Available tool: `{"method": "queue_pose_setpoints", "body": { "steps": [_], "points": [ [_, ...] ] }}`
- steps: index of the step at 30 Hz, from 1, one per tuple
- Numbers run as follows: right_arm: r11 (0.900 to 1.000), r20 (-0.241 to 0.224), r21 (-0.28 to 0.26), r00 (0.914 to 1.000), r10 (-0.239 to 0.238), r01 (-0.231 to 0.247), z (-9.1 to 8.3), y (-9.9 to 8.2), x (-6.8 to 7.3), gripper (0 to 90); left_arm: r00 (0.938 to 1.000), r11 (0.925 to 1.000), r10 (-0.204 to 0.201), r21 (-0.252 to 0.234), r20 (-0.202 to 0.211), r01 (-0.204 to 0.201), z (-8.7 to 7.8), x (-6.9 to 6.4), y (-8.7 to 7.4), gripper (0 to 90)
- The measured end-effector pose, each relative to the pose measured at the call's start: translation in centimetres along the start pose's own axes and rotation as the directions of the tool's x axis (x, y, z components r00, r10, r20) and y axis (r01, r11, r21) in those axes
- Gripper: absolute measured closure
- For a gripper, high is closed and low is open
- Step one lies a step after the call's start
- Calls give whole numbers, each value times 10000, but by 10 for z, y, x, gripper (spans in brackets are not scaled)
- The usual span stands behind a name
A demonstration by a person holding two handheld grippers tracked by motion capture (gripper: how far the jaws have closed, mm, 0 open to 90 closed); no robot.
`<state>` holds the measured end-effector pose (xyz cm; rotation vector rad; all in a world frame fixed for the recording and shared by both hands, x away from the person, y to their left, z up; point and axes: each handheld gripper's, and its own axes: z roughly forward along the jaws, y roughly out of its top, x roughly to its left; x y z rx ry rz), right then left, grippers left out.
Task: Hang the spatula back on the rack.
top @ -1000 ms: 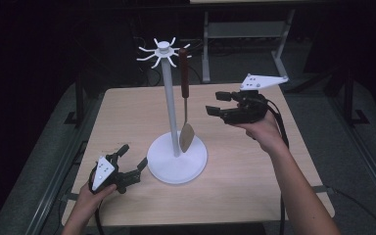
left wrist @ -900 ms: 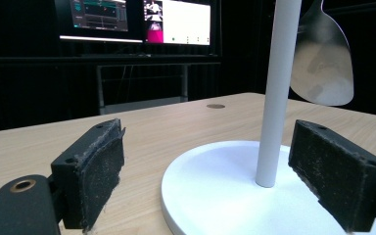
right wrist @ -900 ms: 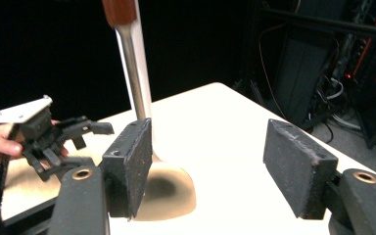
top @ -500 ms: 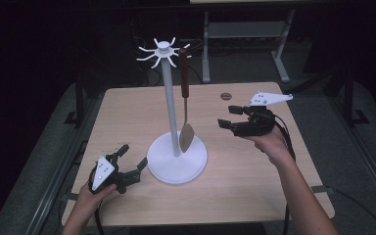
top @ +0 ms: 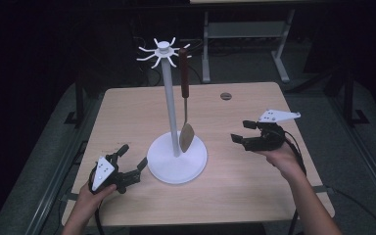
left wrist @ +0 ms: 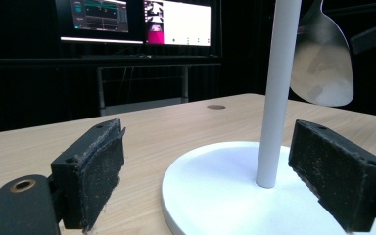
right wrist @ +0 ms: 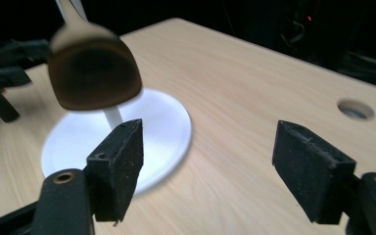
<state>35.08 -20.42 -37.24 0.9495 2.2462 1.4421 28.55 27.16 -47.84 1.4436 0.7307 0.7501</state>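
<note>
Forearms are extended from the near edge of the pale wooden table [top: 235, 191], one on each side of the white hook stand with a round flat base [top: 177, 157]. The left gripper [top: 127, 164] is held low at the base's near-left rim. The right gripper [top: 241, 132] is held to the right of the stand, well apart from it; it has been drawn back from beside the stand and lowered toward the near edge since a second ago. Both pairs of jaws are spread wide, with nothing held between them. A brown-handled spatula with a pale blade [top: 186, 137] is hung from the stand's top, its blade just above the base.
</note>
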Motion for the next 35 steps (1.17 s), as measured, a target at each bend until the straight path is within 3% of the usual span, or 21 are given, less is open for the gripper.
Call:
{"method": "queue_pose_setpoints", "body": {
  "steps": [5,10,17,20,25,35],
  "points": [
    [9991,295,98,9987,415,-418,-8,-23,-6,262,9997,9998,-176,28,-157,176,0,0,0,127],
    [9977,561,79,9962,672,-678,-17,-42,-11,256,9999,9999,40,148,-108,-39,1,-1,0,127],
    [9927,1065,-34,9871,1199,-1202,-31,-68,-18,248,9999,9999,34,149,-96,-32,1,-1,0,127],
    [9901,1331,181,9818,1355,-1391,-36,-81,-21,240,9999,9999,37,143,-106,-35,1,-1,0,127],
    [9895,1677,718,9794,1122,-1257,-40,-98,-23,235,9999,9999,64,123,-97,-63,1,-2,0,127],
    [9844,1881,1336,9782,879,-1141,-32,-106,-20,177,10000,10000,-64,65,-33,65,-1,-1,0,127]
  ]
}}
